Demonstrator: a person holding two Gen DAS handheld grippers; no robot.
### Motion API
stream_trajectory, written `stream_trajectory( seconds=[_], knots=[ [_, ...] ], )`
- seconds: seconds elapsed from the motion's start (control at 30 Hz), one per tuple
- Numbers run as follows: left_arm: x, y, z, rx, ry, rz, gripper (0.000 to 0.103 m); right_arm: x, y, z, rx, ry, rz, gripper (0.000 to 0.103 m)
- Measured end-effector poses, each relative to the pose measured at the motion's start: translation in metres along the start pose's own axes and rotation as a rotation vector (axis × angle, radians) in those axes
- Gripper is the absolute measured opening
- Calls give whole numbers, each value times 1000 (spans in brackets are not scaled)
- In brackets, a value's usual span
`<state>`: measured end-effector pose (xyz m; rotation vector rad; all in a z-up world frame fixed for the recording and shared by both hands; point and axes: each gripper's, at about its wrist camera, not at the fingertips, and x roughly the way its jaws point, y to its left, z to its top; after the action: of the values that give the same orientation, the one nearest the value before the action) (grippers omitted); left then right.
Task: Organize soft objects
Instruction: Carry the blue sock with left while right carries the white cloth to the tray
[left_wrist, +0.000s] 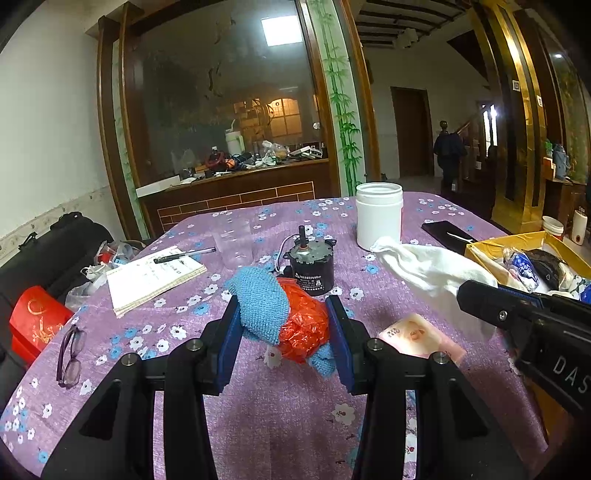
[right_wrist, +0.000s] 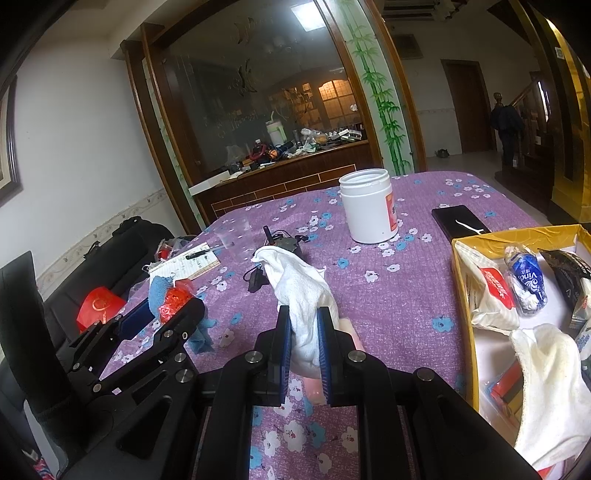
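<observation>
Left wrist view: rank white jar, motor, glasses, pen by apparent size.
1. white jar
2. motor, though it sits nearer the camera than the jar
3. glasses, close to the motor in extent, so this ranking is unsure
4. pen

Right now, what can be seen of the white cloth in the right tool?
The white cloth is a soft terry-looking towel, crumpled and bunched. The right tool is shut on its lower part, its blue pads pinching it from both sides. The free end rises forward, apparently lifted off the purple floral tablecloth, before the small motor. It looks clean.
</observation>
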<state>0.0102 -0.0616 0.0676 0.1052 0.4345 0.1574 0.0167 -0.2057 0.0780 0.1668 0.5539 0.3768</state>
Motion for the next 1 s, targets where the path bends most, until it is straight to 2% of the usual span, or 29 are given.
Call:
stream_trajectory(
  seconds=[0.6, 0.83, 1.0],
  knots=[
    [-6, -1, 0, 3, -37, 13, 42, -4, 0, 1, 1, -18, 0, 14],
    [-10, -1, 2, 4, -41, 8, 42, -12, -7, 6, 44, -35, -8, 14],
    [-18, 3, 9, -8, -33, -38, 42, -36, -18, 13, 86, -84, -21, 14]
  ],
)
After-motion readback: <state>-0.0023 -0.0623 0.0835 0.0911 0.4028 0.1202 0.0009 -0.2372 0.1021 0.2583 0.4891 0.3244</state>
